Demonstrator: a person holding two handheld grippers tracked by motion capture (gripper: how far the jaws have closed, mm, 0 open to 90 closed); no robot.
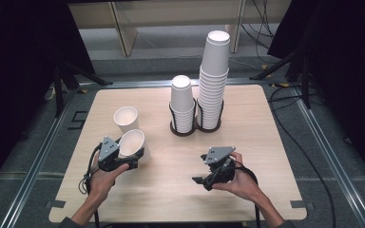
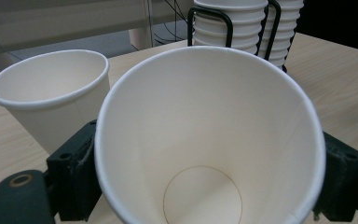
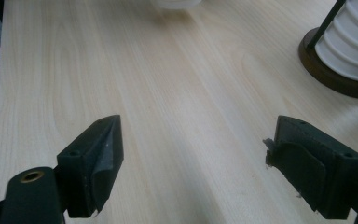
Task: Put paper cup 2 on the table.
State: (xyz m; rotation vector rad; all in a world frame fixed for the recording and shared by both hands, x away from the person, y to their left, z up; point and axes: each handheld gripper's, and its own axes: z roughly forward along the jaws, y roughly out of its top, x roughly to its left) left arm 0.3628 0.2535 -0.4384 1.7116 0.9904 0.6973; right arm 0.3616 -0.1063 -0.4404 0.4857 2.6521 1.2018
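My left gripper [image 1: 132,153] is shut on a white paper cup [image 1: 131,142], tilted with its mouth toward the camera; in the left gripper view the cup [image 2: 209,135] sits between both black jaws. A second white cup [image 1: 125,119] stands upright on the table just beyond it, also seen as the cup [image 2: 51,91] at the left. My right gripper [image 1: 202,175] hovers low over the table's front right, jaws wide apart with nothing between them [image 3: 193,168]. Two stacks of upside-down white cups, short [image 1: 182,102] and tall [image 1: 214,76], stand in a black wire holder.
The light wooden table [image 1: 247,142] has bare wood between the two grippers. The holder's dark round base [image 3: 324,67] lies to the right ahead of the right gripper. Black cables [image 1: 309,156] trail on the floor to the right.
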